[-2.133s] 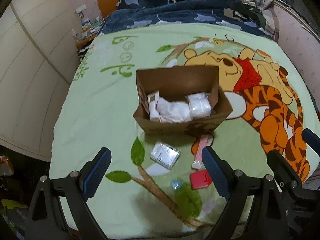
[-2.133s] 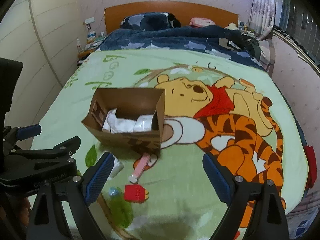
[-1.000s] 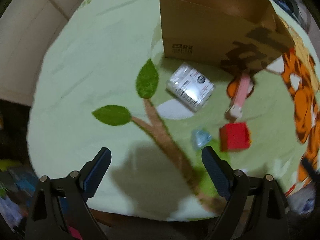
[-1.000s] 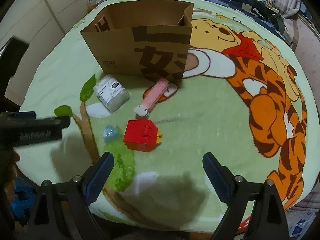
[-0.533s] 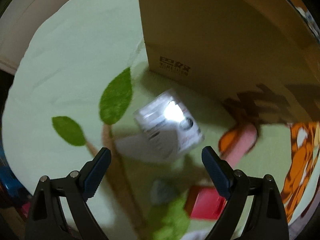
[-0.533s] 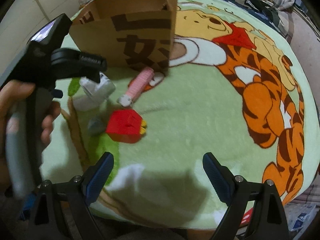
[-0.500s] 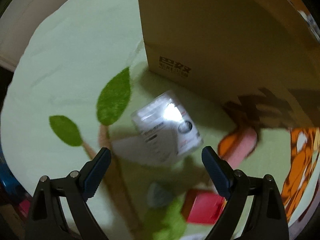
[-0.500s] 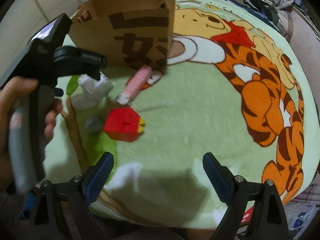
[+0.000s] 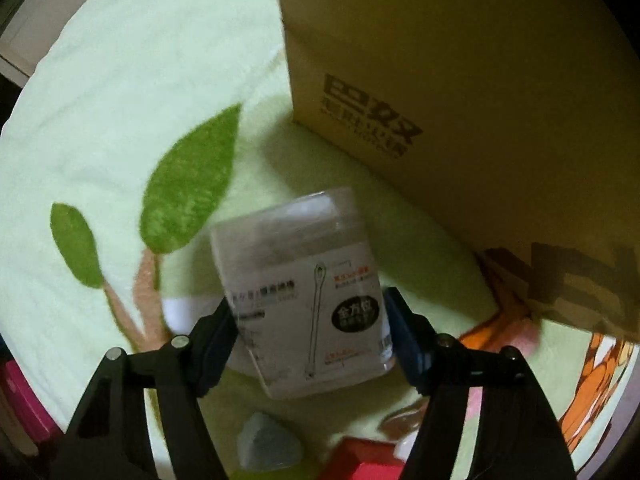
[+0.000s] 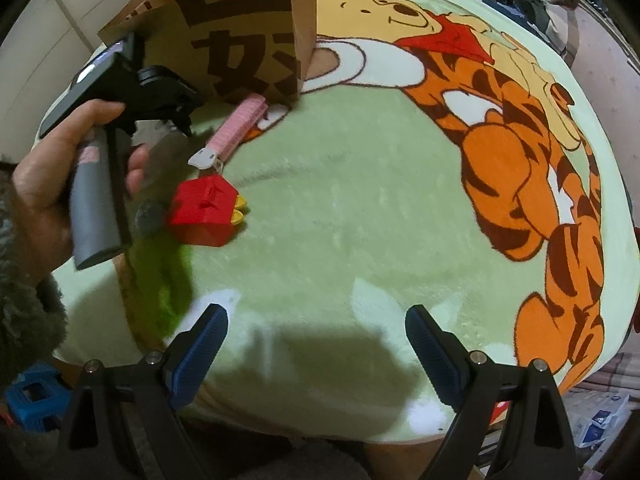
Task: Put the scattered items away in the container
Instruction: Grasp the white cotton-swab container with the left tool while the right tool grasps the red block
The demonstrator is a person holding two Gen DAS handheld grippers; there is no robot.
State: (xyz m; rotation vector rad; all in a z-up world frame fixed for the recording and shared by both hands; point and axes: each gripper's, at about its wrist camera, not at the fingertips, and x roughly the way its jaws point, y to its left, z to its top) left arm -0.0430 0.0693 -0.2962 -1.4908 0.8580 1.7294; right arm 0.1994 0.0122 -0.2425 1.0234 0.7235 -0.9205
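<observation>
A clear plastic box of cotton swabs [image 9: 304,300] lies on the green blanket in front of the brown paper bag [image 9: 460,80]. My left gripper [image 9: 308,300] points straight down over it, its jaws closing, with both blue pads against the box's sides. Near it lie a small blue-grey piece [image 9: 268,448], a red block [image 10: 202,216] and a pink stick-shaped item [image 10: 240,124]. In the right wrist view a hand [image 10: 40,184] holds the left gripper's handle beside the bag [image 10: 240,40]. My right gripper [image 10: 316,312] hangs open over bare blanket, nothing between its fingers.
The cartoon blanket [image 10: 360,220] covers the bed, whose near edge runs just under the right gripper. A blue stool [image 10: 32,396] stands on the floor at the lower left. Papers lie on the floor at the lower right [image 10: 600,428].
The left gripper has come down onto the swab box, rolled, and narrowed its jaws around it. The right gripper has sunk a little toward the blanket.
</observation>
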